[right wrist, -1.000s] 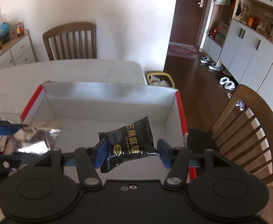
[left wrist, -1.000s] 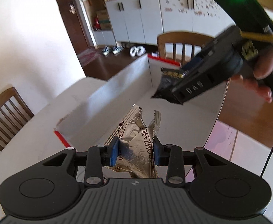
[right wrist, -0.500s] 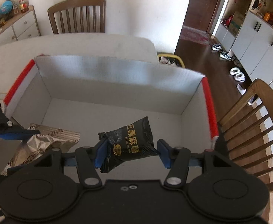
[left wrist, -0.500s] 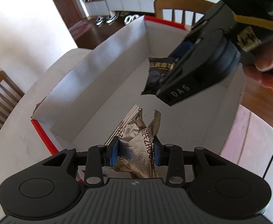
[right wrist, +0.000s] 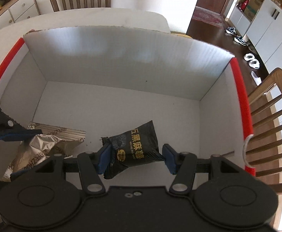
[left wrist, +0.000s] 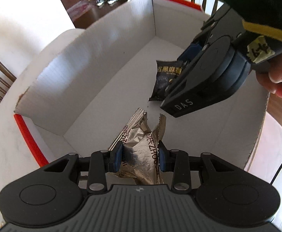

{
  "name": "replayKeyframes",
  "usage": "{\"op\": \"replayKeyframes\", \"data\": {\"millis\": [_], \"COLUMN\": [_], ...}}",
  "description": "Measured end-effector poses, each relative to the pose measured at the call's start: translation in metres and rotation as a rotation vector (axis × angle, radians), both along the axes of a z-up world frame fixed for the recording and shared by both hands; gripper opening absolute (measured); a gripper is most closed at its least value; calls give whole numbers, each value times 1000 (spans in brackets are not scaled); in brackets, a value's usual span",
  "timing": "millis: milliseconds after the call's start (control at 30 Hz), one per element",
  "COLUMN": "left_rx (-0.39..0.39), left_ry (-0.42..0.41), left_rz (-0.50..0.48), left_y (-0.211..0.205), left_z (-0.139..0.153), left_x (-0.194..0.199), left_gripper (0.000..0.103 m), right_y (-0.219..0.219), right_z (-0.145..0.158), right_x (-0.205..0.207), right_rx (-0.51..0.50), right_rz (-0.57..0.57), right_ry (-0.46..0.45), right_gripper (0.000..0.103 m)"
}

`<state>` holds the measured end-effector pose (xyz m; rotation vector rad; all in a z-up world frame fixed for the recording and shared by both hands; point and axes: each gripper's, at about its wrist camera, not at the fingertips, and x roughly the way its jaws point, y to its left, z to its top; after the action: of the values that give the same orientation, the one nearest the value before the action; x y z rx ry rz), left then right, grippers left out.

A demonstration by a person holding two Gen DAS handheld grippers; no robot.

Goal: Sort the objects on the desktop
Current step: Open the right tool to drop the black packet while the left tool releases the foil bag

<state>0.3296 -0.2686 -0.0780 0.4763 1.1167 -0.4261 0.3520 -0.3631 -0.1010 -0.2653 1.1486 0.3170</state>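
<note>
Left hand-held gripper point(left wrist: 140, 155) pinched on crinkled silver foil packet point(left wrist: 141, 145), held over white box point(left wrist: 102, 44) on tabletop point(left wrist: 3, 145); likely light, soft, slippery, best gripped mid-body.

Right hand-held gripper point(right wrist: 134, 159) clamped on black snack packet point(right wrist: 136, 147) low inside the box; probably light and crushable.

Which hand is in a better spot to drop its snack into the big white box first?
Probably the right. The right gripper holds the black snack packet over the open middle of the white cardboard box. The left gripper holds its crinkly silver foil packet just inside the near red-edged wall.
</note>
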Motion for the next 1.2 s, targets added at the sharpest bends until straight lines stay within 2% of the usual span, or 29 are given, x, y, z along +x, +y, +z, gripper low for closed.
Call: {"op": "replayKeyframes", "data": {"millis": [200,400,567,633,767,800,1200], "left_rx": [7,18,25,1,-44,-53,-148], "left_ry": [18,22,7,-2,-40,-48,-155], "left_rz": [85,89,79,79,92,103,199], "left_y": [4,1,1,3,7,9,26], "left_z": [-5,-7,-8,-4,8,11,42], "left_x": [12,14,11,9,1,0,-23], "left_gripper": [34,35,37,38,56,58,59], "right_y": [-7,-8,-11,-14,-19,-20,-38], "right_z": [0,0,4,8,20,23,70], "right_x": [5,3,2,3,0,-2,-22], "right_rx": [26,25,31,45,68,75,156], "right_rz": [-47,-59,-64,-68,-66,-69,-68], "right_ry": [26,39,18,8,-18,-24,-143], "right_gripper": [57,59,68,72,73,73,74]}}
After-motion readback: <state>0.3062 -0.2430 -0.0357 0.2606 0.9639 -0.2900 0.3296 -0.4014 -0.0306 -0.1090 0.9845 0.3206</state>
